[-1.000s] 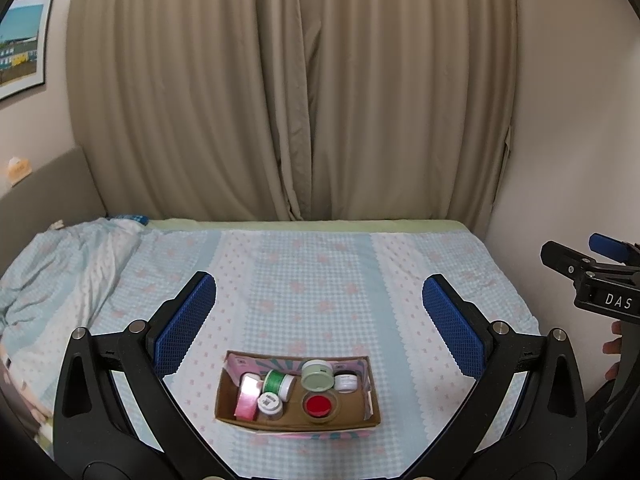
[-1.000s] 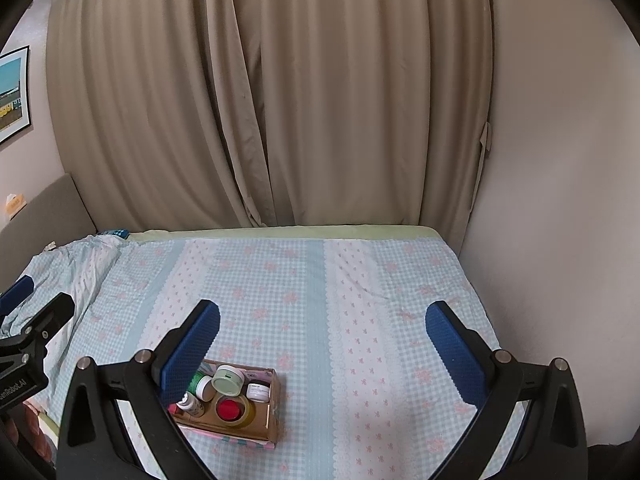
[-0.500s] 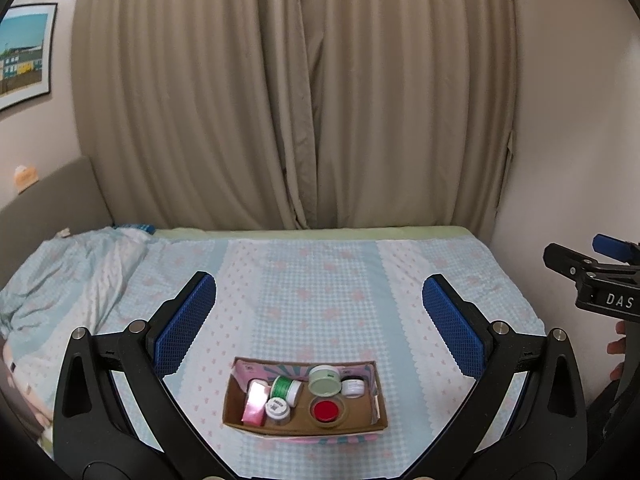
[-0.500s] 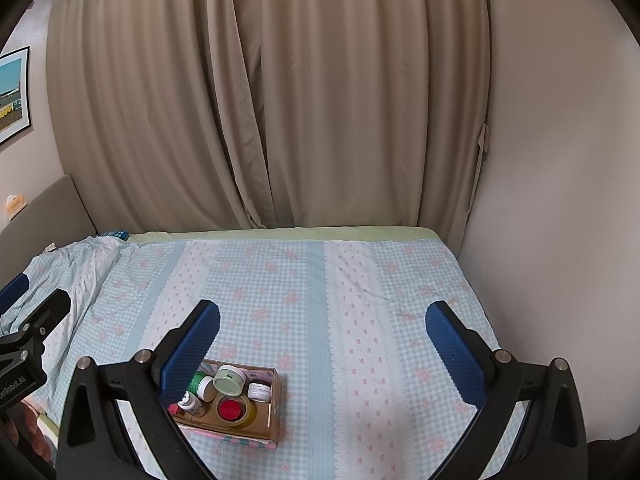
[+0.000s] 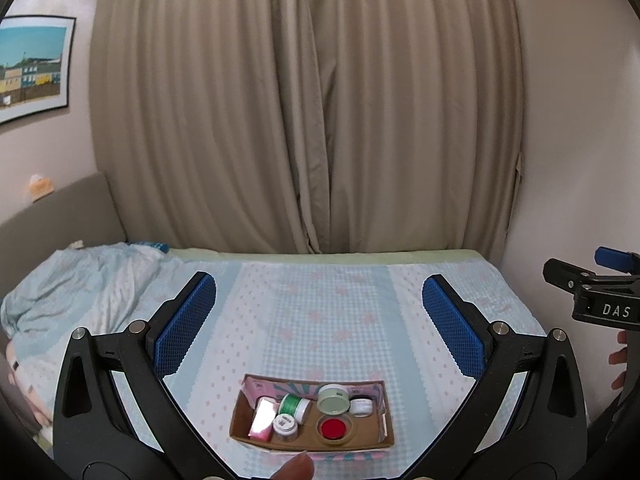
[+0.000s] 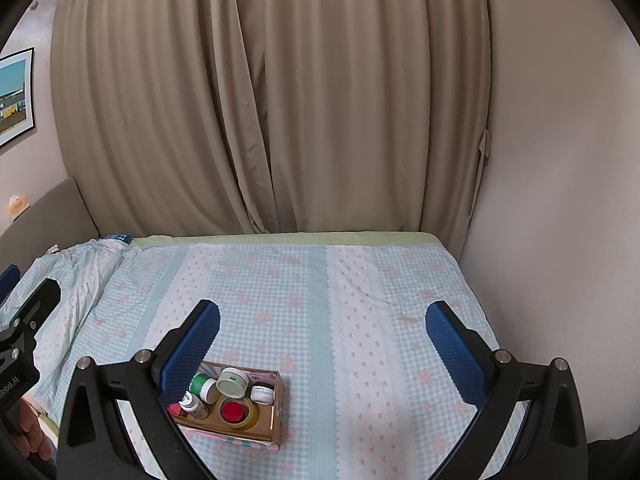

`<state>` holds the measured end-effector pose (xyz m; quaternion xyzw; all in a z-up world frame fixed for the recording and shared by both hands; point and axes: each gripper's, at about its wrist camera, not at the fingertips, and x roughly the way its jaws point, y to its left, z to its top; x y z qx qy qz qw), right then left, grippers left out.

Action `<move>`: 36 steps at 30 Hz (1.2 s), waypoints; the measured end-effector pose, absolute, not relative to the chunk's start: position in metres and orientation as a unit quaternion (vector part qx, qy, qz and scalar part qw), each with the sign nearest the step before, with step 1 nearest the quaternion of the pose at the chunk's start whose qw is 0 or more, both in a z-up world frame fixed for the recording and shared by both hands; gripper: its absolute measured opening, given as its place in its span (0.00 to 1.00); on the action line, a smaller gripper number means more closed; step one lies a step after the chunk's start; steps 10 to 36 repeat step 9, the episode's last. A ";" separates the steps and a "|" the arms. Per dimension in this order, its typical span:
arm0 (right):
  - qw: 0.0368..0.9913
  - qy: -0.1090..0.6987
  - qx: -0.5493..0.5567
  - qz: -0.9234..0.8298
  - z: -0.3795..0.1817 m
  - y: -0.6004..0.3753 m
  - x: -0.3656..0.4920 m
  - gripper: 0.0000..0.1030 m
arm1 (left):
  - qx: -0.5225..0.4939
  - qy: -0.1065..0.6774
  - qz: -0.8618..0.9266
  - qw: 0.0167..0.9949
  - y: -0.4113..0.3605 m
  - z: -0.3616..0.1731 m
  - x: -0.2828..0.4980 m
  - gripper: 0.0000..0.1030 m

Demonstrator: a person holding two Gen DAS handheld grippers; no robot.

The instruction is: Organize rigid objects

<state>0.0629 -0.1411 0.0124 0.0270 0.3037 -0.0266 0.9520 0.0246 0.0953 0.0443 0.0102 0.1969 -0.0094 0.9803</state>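
A shallow cardboard box (image 5: 362, 432) lies on the bed, low in the left wrist view. It holds a pink item (image 5: 261, 424), a green thread spool (image 5: 295, 402), a pale green jar (image 5: 333, 398), a small white jar (image 5: 362, 406), a small white bottle (image 5: 285, 426) and a red lid inside a tape roll (image 5: 333, 429). My left gripper (image 5: 318, 292) hangs open and empty well above the box. My right gripper (image 6: 323, 312) is open and empty too, with the box (image 6: 278, 408) under its left finger (image 6: 192, 344).
The checked blue bedsheet (image 6: 360, 320) spreads flat to the right of the box. A rumpled quilt (image 5: 80, 280) lies at the left. Beige curtains (image 5: 312, 120) close the far side and a wall (image 6: 560, 240) runs along the right. A person's fingertip (image 5: 296, 468) shows at the bottom.
The left wrist view has tilted upward, so the box sits lower in frame and a fingertip now shows at the bottom edge. The right gripper has barely moved. Both stay open.
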 end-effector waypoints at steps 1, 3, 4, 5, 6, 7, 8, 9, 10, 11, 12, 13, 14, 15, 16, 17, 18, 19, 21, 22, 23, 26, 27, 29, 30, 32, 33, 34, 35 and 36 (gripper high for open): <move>0.952 0.303 0.027 -0.026 0.012 -0.142 0.063 1.00 | 0.008 0.199 -0.009 0.980 0.096 0.043 0.024 1.00; 0.952 0.303 0.027 -0.025 0.012 -0.143 0.063 1.00 | 0.002 0.203 -0.006 0.979 0.097 0.041 0.026 1.00; 0.952 0.304 0.027 -0.024 0.012 -0.143 0.063 1.00 | 0.000 0.205 -0.005 0.979 0.097 0.041 0.026 1.00; 0.952 0.303 0.027 -0.024 0.012 -0.143 0.063 1.00 | -0.001 0.208 -0.005 0.978 0.096 0.040 0.028 1.00; 0.952 0.304 0.027 -0.024 0.012 -0.144 0.063 1.00 | -0.001 0.209 -0.005 0.978 0.097 0.039 0.027 1.00; 0.952 0.304 0.027 -0.024 0.012 -0.143 0.063 1.00 | -0.001 0.209 -0.005 0.978 0.096 0.039 0.027 1.00; 0.952 0.305 0.027 -0.024 0.012 -0.144 0.062 1.00 | 0.000 0.209 -0.004 0.978 0.096 0.038 0.027 1.00; 0.951 0.306 0.029 -0.023 0.012 -0.145 0.062 1.00 | -0.001 0.211 -0.004 0.978 0.094 0.037 0.029 1.00; 0.951 0.306 0.029 -0.023 0.012 -0.145 0.062 1.00 | -0.001 0.211 -0.004 0.978 0.094 0.037 0.029 1.00; 0.951 0.306 0.029 -0.023 0.012 -0.145 0.062 1.00 | -0.001 0.211 -0.004 0.978 0.094 0.037 0.029 1.00; 0.951 0.306 0.029 -0.023 0.012 -0.145 0.062 1.00 | -0.001 0.211 -0.004 0.978 0.094 0.037 0.029 1.00; 0.951 0.306 0.029 -0.023 0.012 -0.145 0.062 1.00 | -0.001 0.211 -0.004 0.978 0.094 0.037 0.029 1.00; 0.951 0.306 0.029 -0.023 0.012 -0.145 0.062 1.00 | -0.001 0.211 -0.004 0.978 0.094 0.037 0.029 1.00; 0.951 0.306 0.029 -0.023 0.012 -0.145 0.062 1.00 | -0.001 0.211 -0.004 0.978 0.094 0.037 0.029 1.00; 0.951 0.306 0.029 -0.023 0.012 -0.145 0.062 1.00 | -0.001 0.211 -0.004 0.978 0.094 0.037 0.029 1.00; 0.951 0.306 0.029 -0.023 0.012 -0.145 0.062 1.00 | -0.001 0.211 -0.004 0.978 0.094 0.037 0.029 1.00; 0.951 0.306 0.029 -0.023 0.012 -0.145 0.062 1.00 | -0.001 0.211 -0.004 0.978 0.094 0.037 0.029 1.00; 0.951 0.306 0.029 -0.023 0.012 -0.145 0.062 1.00 | -0.001 0.211 -0.004 0.978 0.094 0.037 0.029 1.00; 0.951 0.306 0.029 -0.023 0.012 -0.145 0.062 1.00 | -0.001 0.211 -0.004 0.978 0.094 0.037 0.029 1.00; 0.951 0.306 0.029 -0.023 0.012 -0.145 0.062 1.00 | -0.001 0.211 -0.004 0.978 0.094 0.037 0.029 1.00; 0.951 0.306 0.029 -0.023 0.012 -0.145 0.062 1.00 | -0.001 0.211 -0.004 0.978 0.094 0.037 0.029 1.00; 0.951 0.306 0.029 -0.023 0.012 -0.145 0.062 1.00 | -0.001 0.211 -0.004 0.978 0.094 0.037 0.029 1.00; 0.951 0.306 0.029 -0.023 0.012 -0.145 0.062 1.00 | -0.001 0.211 -0.004 0.978 0.094 0.037 0.029 1.00; 0.951 0.306 0.029 -0.023 0.012 -0.145 0.062 1.00 | -0.001 0.211 -0.004 0.978 0.094 0.037 0.029 1.00; 0.951 0.306 0.029 -0.023 0.012 -0.145 0.062 1.00 | -0.001 0.211 -0.004 0.978 0.094 0.037 0.029 1.00; 0.951 0.306 0.029 -0.023 0.012 -0.145 0.062 1.00 | -0.001 0.211 -0.004 0.978 0.094 0.037 0.029 1.00; 0.951 0.306 0.029 -0.023 0.012 -0.145 0.062 1.00 | -0.001 0.211 -0.004 0.978 0.094 0.037 0.029 1.00; 0.951 0.306 0.029 -0.023 0.012 -0.145 0.062 1.00 | -0.001 0.211 -0.004 0.978 0.094 0.037 0.029 1.00; 0.951 0.306 0.029 -0.023 0.012 -0.145 0.062 1.00 | -0.001 0.211 -0.004 0.978 0.094 0.037 0.029 1.00; 0.951 0.306 0.029 -0.023 0.012 -0.145 0.062 1.00 | -0.001 0.211 -0.004 0.978 0.094 0.037 0.029 1.00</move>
